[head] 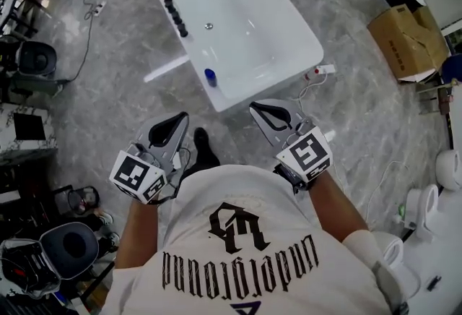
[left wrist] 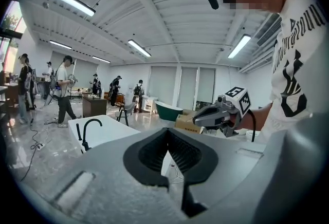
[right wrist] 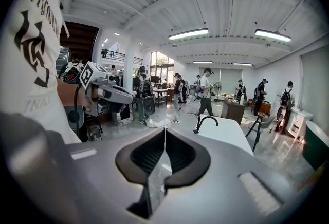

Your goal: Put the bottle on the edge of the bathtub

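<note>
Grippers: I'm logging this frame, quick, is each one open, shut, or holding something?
Left gripper: shut, holding nothing.
Right gripper: shut, holding nothing.

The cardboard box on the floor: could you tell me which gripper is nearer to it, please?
Right. The right gripper is below-left of the cardboard box; the left gripper is farther left, at the person's other side.
</note>
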The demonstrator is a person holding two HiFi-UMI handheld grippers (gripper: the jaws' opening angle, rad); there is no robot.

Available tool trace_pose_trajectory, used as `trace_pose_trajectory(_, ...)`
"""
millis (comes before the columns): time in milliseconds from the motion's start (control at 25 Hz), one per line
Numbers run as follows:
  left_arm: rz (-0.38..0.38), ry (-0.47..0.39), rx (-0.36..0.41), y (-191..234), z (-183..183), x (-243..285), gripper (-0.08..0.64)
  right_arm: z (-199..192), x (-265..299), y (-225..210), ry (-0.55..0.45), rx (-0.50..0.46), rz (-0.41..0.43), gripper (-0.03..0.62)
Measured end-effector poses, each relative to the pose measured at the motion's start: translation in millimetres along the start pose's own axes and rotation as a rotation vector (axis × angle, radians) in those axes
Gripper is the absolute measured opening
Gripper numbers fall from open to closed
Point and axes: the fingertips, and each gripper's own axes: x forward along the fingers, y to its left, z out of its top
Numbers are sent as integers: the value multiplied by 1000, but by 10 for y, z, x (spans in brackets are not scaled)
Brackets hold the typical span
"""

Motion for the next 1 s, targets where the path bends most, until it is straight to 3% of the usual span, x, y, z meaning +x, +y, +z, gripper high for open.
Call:
trace_pose_trajectory(360,21,-48,65,-236,246,-113,8,159,-298,109,-48,-36,14,2)
trace_pose_trajectory(560,86,-44,54,-450,270,-306,8,7,-544,305,-40,-11,66,2)
trace_pose_trajectory(800,160,-7,52,-633,122,-724,8,-214,-736,712,-17,9,125,2)
trace_pose_trajectory(1000,170,21,42,-866,-3,-965,8,-280,-845,961,-31,25,130,2)
